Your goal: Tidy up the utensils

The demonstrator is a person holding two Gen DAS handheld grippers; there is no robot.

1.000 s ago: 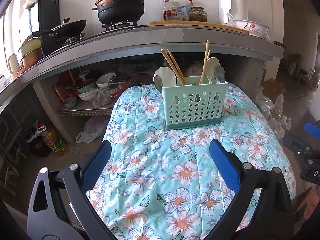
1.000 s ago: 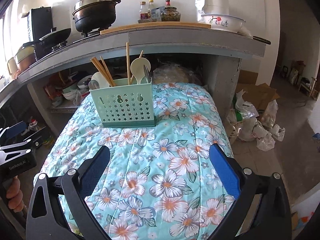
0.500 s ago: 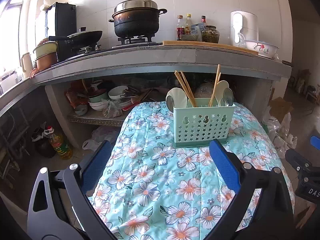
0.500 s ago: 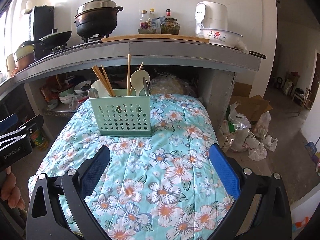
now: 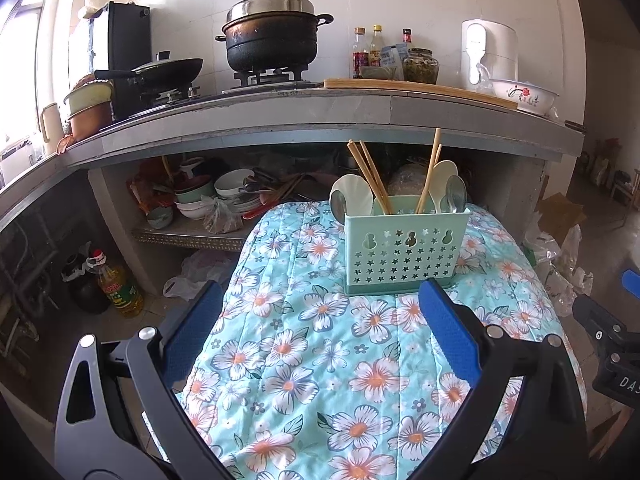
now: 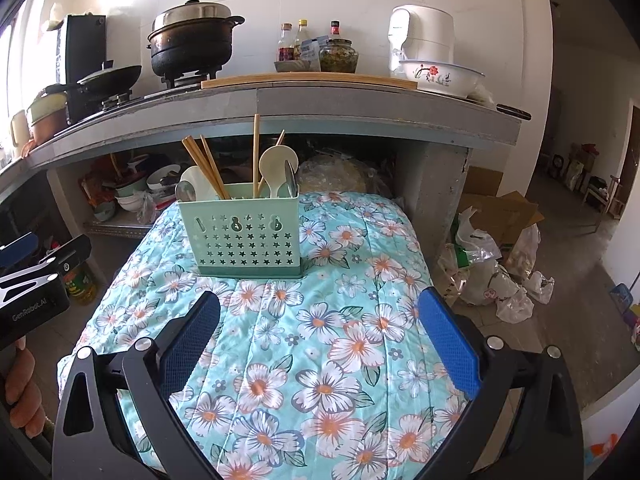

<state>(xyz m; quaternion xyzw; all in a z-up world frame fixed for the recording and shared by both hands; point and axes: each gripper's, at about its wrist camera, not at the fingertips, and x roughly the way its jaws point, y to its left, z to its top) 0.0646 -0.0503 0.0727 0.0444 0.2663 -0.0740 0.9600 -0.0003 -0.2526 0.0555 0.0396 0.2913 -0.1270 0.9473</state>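
A mint-green perforated utensil holder (image 5: 404, 250) stands upright on the floral tablecloth (image 5: 320, 352); it also shows in the right wrist view (image 6: 246, 236). It holds wooden chopsticks (image 5: 368, 178), white plastic spoons (image 5: 356, 196) and metal spoons (image 5: 456, 196). My left gripper (image 5: 320, 320) is open and empty, held back from the holder above the cloth. My right gripper (image 6: 318, 324) is open and empty, also short of the holder. No loose utensils show on the cloth.
A concrete counter (image 5: 280, 116) behind the table carries a black pot (image 5: 272, 38), a wok, bottles, a cutting board and a flowered bowl (image 6: 440, 76). Dishes crowd the shelf beneath (image 5: 208, 200). An oil bottle (image 5: 120, 284) and plastic bags (image 6: 492, 276) sit on the floor.
Both grippers have pulled back and risen away from the holder, so it looks smaller and more of the counter and wall shows. Both stay open and empty.
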